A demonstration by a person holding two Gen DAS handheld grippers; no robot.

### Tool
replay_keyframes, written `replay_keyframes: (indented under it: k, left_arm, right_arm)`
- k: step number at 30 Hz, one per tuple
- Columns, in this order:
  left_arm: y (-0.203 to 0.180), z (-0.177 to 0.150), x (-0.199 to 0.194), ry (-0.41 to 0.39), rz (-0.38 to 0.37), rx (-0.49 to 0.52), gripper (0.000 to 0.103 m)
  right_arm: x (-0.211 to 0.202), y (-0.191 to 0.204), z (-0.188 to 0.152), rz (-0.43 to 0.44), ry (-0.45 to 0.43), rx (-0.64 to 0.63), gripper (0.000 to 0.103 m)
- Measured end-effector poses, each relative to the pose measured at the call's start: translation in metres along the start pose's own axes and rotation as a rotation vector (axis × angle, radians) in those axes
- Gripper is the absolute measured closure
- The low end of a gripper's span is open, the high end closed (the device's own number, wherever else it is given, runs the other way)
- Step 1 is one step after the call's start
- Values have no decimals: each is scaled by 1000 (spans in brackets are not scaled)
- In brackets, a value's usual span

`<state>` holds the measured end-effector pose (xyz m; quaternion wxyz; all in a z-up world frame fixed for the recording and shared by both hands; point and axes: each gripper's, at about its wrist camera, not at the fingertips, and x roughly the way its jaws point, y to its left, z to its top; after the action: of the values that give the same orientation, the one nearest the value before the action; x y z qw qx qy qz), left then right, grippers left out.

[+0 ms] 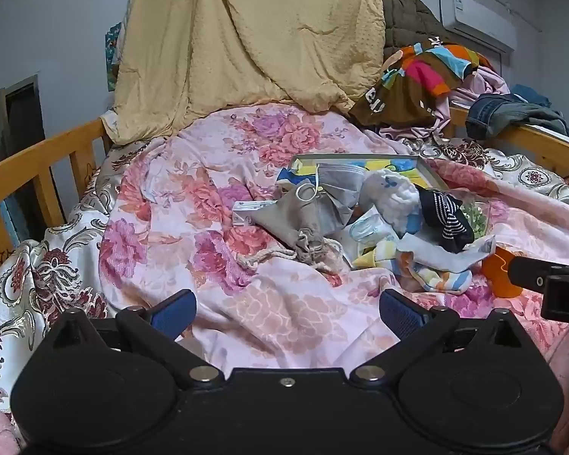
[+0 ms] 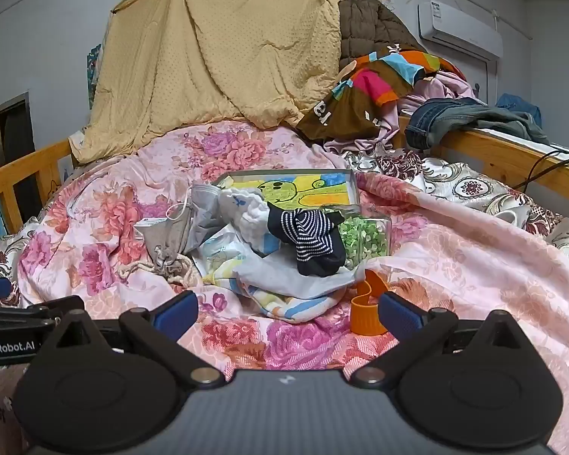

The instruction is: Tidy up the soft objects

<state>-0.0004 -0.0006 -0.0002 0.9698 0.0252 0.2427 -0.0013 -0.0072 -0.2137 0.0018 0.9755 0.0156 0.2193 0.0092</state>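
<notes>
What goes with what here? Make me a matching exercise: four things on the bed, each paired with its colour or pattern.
Things:
1. sock
2. drawstring pouch
3. cap
4. blanket hung at the back

Looks:
A. plain orange
B. tan yellow with small dots
C. navy with white stripes
D. plain grey-beige

Pairs: 1-C, 2-D, 3-A, 4-B
</notes>
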Motion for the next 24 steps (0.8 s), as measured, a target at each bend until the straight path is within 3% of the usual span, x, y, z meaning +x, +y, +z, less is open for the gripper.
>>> replay_keyframes:
  k: [24]
  left_arm:
    - [5, 1, 1, 4, -12, -49, 1]
  right_arm:
    - [1, -1, 0, -1, 14, -1, 0]
